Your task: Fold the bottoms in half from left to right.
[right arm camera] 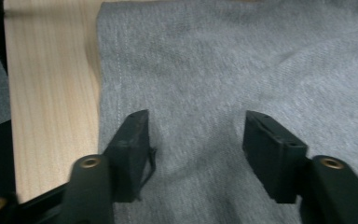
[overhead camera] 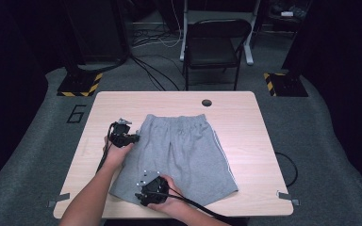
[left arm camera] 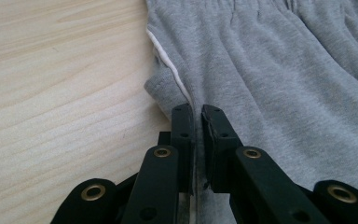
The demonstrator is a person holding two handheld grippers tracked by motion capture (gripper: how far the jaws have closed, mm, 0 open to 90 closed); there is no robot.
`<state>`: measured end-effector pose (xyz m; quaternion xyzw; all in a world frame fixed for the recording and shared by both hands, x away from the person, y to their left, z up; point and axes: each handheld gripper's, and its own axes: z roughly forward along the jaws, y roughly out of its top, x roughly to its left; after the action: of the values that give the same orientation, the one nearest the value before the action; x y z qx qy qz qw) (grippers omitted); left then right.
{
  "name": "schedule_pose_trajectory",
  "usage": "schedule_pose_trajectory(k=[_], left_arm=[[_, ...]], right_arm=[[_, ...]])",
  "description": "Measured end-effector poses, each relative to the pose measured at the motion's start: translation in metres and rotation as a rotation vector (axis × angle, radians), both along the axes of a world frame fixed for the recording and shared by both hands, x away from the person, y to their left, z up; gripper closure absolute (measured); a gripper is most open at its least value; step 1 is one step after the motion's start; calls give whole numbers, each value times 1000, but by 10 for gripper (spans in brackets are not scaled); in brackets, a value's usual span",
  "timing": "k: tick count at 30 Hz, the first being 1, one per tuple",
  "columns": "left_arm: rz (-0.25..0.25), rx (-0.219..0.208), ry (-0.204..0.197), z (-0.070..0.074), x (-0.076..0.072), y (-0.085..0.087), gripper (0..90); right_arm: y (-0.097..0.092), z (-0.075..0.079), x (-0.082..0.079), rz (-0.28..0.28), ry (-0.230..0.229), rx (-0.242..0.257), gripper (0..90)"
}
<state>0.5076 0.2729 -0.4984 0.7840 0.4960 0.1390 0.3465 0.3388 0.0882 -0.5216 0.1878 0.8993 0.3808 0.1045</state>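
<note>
Left gripper (left arm camera: 196, 122) pinched the grey shorts' (overhead camera: 184, 150) side seam, while right gripper (right arm camera: 195, 140), jaws spread, hovered over the hem, legs stretching away toward the waistband.

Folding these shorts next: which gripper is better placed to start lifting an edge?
Left, probably. The left gripper is already pinched on the side seam of the grey shorts near the waistband. The right gripper stands open over the near leg, fabric between its jaws but not clamped.
</note>
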Motion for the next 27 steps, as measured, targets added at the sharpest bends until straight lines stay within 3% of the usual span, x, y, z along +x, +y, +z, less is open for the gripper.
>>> schedule_pose_trajectory(k=[3,7,10,11,16,17,23,25,26,27], left_arm=[[1,-4,-2,1,-1,0,837],[-11,8,-9,2,-1,1,837],[-2,-11,-18,4,-3,-1,837],[-1,-12,-19,4,-3,-1,837],[-10,-8,-28,6,-4,-1,837],[-9,-14,-34,7,-4,-1,837],[-18,-15,-38,15,-5,-4,838],[-26,-10,-54,23,-5,-5,838],[-27,-5,-65,27,-5,-7,838],[-39,6,-61,32,-5,-8,838]], right_arm=[[0,0,0,7,1,-20,402],[0,-1,0,1,33,8,483],[-1,-1,-1,13,47,4,570],[-1,-2,-2,15,33,26,642],[-1,-2,-2,18,41,33,769],[-2,-1,-2,17,56,29,832],[-4,1,1,-7,75,37,873],[-8,10,3,8,60,83,876],[-8,10,3,8,60,83,876],[-12,16,5,11,73,117,876]])
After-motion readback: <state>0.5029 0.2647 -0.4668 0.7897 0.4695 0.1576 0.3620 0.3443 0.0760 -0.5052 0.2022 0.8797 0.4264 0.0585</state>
